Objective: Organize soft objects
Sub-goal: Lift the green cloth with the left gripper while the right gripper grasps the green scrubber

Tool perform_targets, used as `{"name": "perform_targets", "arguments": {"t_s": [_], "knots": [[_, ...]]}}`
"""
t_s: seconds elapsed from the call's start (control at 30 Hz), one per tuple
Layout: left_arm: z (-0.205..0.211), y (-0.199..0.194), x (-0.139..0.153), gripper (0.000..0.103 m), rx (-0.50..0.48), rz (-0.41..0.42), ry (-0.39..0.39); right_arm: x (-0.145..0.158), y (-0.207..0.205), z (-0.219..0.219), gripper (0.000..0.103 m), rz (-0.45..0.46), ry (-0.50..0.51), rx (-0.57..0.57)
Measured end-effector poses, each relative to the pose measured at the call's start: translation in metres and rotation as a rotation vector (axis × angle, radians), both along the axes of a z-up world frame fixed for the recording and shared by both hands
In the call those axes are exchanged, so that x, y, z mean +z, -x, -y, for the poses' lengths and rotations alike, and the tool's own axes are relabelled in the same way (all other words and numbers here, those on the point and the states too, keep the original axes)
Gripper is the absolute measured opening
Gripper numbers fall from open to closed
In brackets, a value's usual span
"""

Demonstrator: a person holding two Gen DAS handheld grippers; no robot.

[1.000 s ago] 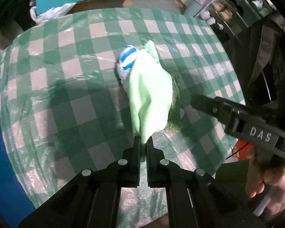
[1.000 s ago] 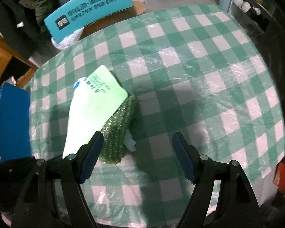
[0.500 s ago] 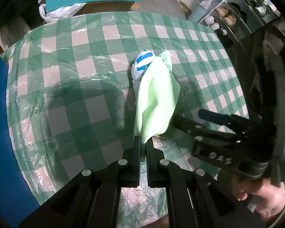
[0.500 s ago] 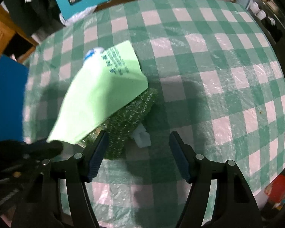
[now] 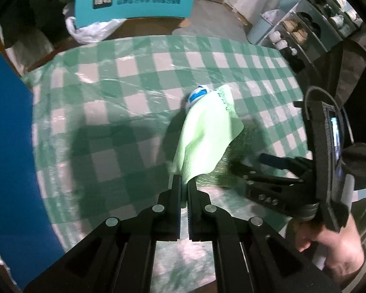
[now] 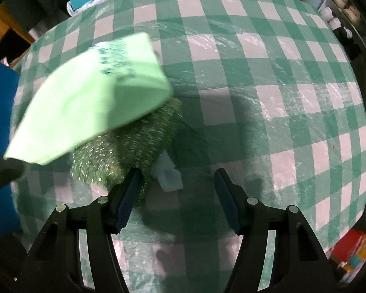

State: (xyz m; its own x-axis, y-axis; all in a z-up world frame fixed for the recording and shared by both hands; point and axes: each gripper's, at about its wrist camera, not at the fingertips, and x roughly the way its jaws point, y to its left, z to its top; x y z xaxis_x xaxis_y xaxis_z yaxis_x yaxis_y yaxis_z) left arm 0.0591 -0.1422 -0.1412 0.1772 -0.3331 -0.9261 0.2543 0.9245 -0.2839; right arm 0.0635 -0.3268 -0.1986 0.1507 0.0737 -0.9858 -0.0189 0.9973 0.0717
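My left gripper (image 5: 184, 183) is shut on a corner of the light green cloth (image 5: 207, 136), which hangs lifted off the checked table (image 5: 124, 131). The same cloth (image 6: 95, 95) shows blurred in the right wrist view, partly covering a glittery green scrubber (image 6: 134, 146). A white and blue rolled item (image 5: 197, 95) peeks out behind the cloth. My right gripper (image 6: 178, 190) points down, its jaws closing, with a small white tag (image 6: 169, 173) of the scrubber between them; the left pad sits at the scrubber's edge, not pressing it. The right gripper (image 5: 246, 168) also shows beside the cloth, hand-held.
A teal sign (image 5: 134, 0) and a white plastic bag (image 5: 92, 29) lie beyond the table's far edge. A blue panel (image 5: 9, 151) stands on the left. Shelves with shoes (image 5: 312, 24) are at the back right. A red box (image 6: 351, 246) sits below the table's right edge.
The left gripper has lifted the green cloth and drawn it back, uncovering more of the scrubber. The right gripper has come down over the scrubber's tag and its jaws have narrowed.
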Motion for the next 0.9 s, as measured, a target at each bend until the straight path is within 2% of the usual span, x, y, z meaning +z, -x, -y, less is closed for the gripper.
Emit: {"name": "perform_targets", "arguments": {"t_s": [0.33, 0.53, 0.63, 0.7, 0.77, 0.8, 0.83, 0.9], "knots": [[-0.035, 0.012, 0.007, 0.004, 0.024, 0.024, -0.128, -0.003, 0.003, 0.016, 0.064, -0.032, 0.036, -0.024], [-0.038, 0.028, 0.004, 0.004, -0.010, 0.006, -0.169, 0.000, 0.006, 0.023, 0.064, -0.034, 0.144, -0.029], [-0.034, 0.033, 0.000, 0.006, -0.029, -0.012, -0.177, 0.006, 0.008, 0.027, 0.064, -0.019, 0.114, -0.044], [-0.032, 0.034, -0.002, 0.013, -0.031, -0.008, -0.192, 0.013, 0.012, 0.026, 0.064, 0.002, 0.093, -0.050], [-0.031, 0.032, -0.002, 0.031, -0.023, -0.002, -0.193, 0.021, 0.017, 0.026, 0.064, 0.025, 0.075, -0.058], [-0.031, 0.031, -0.002, 0.036, -0.018, 0.005, -0.188, 0.025, 0.019, 0.026, 0.064, 0.038, 0.058, -0.064], [-0.032, 0.030, -0.001, 0.047, -0.012, 0.012, -0.185, 0.029, 0.021, 0.026, 0.064, 0.050, 0.031, -0.070], [-0.033, 0.028, 0.001, 0.057, 0.001, 0.030, -0.180, 0.037, 0.024, 0.025, 0.065, 0.070, -0.028, -0.089]]}}
